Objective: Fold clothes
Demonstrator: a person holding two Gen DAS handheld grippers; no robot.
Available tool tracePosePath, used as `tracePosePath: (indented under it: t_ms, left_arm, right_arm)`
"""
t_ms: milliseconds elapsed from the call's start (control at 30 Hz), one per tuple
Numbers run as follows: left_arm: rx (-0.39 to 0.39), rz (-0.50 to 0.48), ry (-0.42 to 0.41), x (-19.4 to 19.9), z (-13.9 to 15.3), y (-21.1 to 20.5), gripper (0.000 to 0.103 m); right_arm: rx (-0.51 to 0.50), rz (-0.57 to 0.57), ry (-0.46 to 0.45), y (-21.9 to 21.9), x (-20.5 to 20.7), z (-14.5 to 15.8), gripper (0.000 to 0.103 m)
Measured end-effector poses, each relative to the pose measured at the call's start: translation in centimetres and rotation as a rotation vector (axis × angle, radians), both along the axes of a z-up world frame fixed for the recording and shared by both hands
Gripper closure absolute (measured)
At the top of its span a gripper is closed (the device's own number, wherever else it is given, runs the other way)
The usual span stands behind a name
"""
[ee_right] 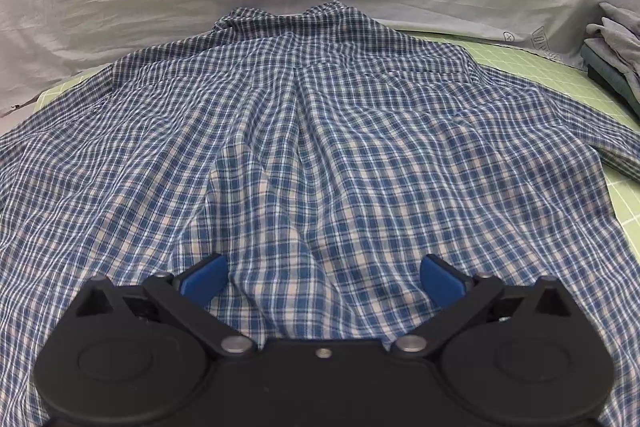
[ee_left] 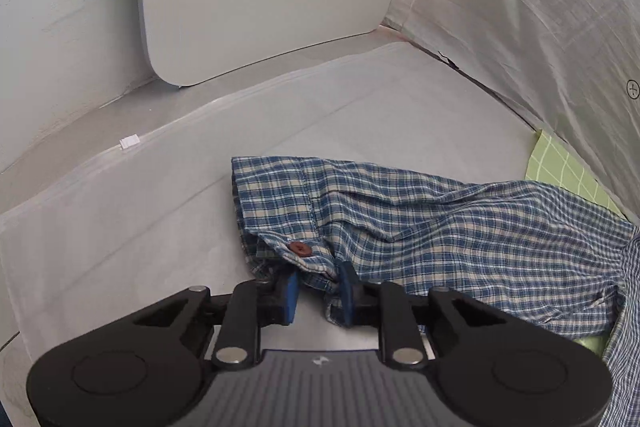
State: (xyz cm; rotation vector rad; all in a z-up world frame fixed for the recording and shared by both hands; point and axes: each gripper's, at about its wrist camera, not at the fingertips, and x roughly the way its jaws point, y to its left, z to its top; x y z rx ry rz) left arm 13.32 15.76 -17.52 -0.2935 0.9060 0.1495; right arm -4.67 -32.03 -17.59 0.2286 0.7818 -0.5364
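Left claw [ee_left: 316,289]: blue pads spread narrowly, straddling the cuff edge of the plaid shirt [ee_left: 420,223]; cloth bunched between the pads but not visibly clamped, so counted as not pressed together. Brown button [ee_left: 300,248] just beyond the tips, on the cuff band. Sleeve running right and far from there across a clear zip bag [ee_left: 132,183] on the counter [ee_left: 64,119], toward a green grid mat [ee_left: 560,171].

Right claw [ee_right: 322,281]: pads spread wide, nothing between them, hanging over the near back panel of the shirt body, spread back-up on the mat, collar [ee_right: 320,11] far. Stacked grey garments [ee_right: 616,47] at far right.

Judgement: thin woven cotton, light, limp, no stiffness except doubled cuff and collar. Likely to sag and wrinkle when lifted; not slippery, not fragile. Best hold: cuff band beside the button, or a seam or hem, for a firm bite.
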Motion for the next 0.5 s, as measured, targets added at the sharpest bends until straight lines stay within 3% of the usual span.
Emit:
tracePosePath:
  t_ms: [233, 367, 433, 500]
  left_arm:
    - [-0.09, -0.13, -0.155, 0.5, 3.4, -3.3, 0.088]
    - [-0.148, -0.333, -0.227, 0.6, 5.1, -8.5, 0.088]
    - [-0.21, -0.461, -0.221, 0.3, 5.1, -11.5, 0.088]
    - [-0.247, -0.574, -0.164, -0.4, 4.5, -14.5, 0.084]
  right_arm:
    - [-0.021, 0.002, -0.036, 0.2, -0.3, -0.3, 0.0]
    - [-0.031, 0.002, -0.053, 0.3, -0.4, -0.4, 0.0]
    - [-0.034, 0.001, -0.058, 0.3, -0.4, -0.4, 0.0]
    - [-0.037, 0.002, -0.063, 0.3, -0.5, -0.5, 0.0]
